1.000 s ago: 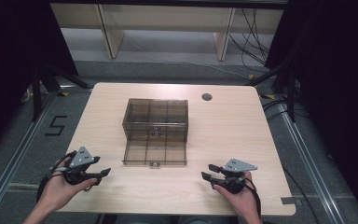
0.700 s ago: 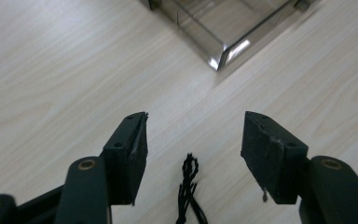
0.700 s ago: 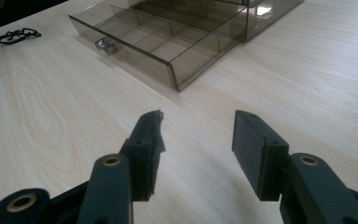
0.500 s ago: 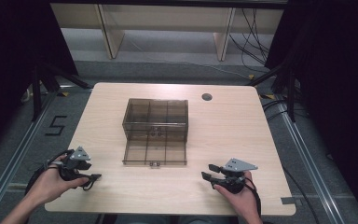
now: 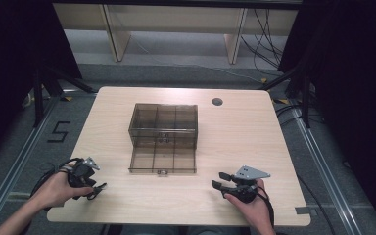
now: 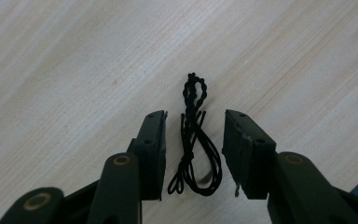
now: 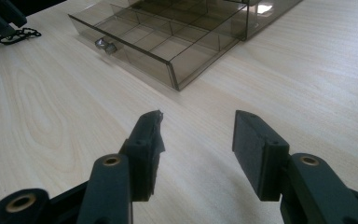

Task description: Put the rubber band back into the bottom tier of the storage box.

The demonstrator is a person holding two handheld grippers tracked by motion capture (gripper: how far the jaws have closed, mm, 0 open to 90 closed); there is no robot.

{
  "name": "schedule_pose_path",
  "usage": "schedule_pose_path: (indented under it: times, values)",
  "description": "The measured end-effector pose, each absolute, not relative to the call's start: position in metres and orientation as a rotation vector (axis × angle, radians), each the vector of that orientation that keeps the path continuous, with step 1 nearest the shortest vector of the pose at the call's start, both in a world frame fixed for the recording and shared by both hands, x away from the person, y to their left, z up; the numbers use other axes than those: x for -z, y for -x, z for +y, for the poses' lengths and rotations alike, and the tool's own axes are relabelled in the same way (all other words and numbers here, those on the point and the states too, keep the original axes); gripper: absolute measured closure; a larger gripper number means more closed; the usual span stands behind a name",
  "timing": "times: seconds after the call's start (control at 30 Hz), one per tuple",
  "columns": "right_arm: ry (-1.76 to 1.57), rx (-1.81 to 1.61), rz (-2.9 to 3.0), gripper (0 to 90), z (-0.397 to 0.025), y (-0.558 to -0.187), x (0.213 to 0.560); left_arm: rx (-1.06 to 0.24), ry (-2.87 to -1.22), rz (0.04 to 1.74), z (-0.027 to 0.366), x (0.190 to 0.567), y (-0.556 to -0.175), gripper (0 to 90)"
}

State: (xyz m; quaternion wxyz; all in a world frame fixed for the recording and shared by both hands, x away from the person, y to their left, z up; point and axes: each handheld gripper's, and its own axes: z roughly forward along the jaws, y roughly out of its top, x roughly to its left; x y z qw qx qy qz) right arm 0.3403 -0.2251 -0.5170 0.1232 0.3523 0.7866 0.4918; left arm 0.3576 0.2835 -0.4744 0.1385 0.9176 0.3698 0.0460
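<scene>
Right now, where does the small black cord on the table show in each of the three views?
High view: the black cord lies near the table's front left corner, at the left gripper.
Left gripper view: the black cord lies on the wood between the open jaws, centre of the frame.
Right gripper view: the black cord is far off at top left.
Shared landmark: the light wooden table.

The smoked box (image 5: 162, 125) with its pulled-out drawer (image 5: 162, 157) stood mid-table (image 5: 245, 142) — the one obstacle. Bare wood lay around it, wide from 3 to 5 o'clock. Between the left gripper's (image 6: 193, 128) parted jaws lay a black cord (image 6: 193, 140); the right gripper's (image 7: 198, 135) gap held bare wood — drawer corner at 12 o'clock.
</scene>
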Motion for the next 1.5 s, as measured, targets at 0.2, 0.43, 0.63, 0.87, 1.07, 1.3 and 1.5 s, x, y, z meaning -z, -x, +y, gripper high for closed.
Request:
schedule_pose_path:
  times: [0.2,0.43,0.63,0.87,1.07,1.3,1.5]
  values:
    - [-1.048,-1.429,2.314,52.8,-0.226,-0.34,0.516,-0.084,-2.705,1.078,0.282,0.479,-0.36,63.9]
    - [-1.084,-1.441,2.326,52.8,-0.224,-0.338,0.516,-0.105,-2.717,1.064,0.279,0.482,-0.359,72.7]
    - [-1.088,-1.441,2.33,52.7,-0.224,-0.338,0.516,-0.135,-2.746,1.018,0.277,0.482,-0.356,81.7]
    - [-1.069,-1.441,2.319,52.7,-0.224,-0.339,0.516,-0.136,-2.761,0.997,0.276,0.483,-0.355,85.2]
    - [-1.037,-1.431,2.304,52.6,-0.226,-0.341,0.517,-0.13,-2.767,0.975,0.277,0.475,-0.355,85.7]
    - [-1.069,-1.455,2.309,52.6,-0.224,-0.339,0.517,-0.121,-2.761,0.937,0.278,0.468,-0.356,85.8]
    - [-1.084,-1.432,2.326,52.6,-0.224,-0.34,0.516,-0.116,-2.765,0.938,0.28,0.464,-0.357,85.8]
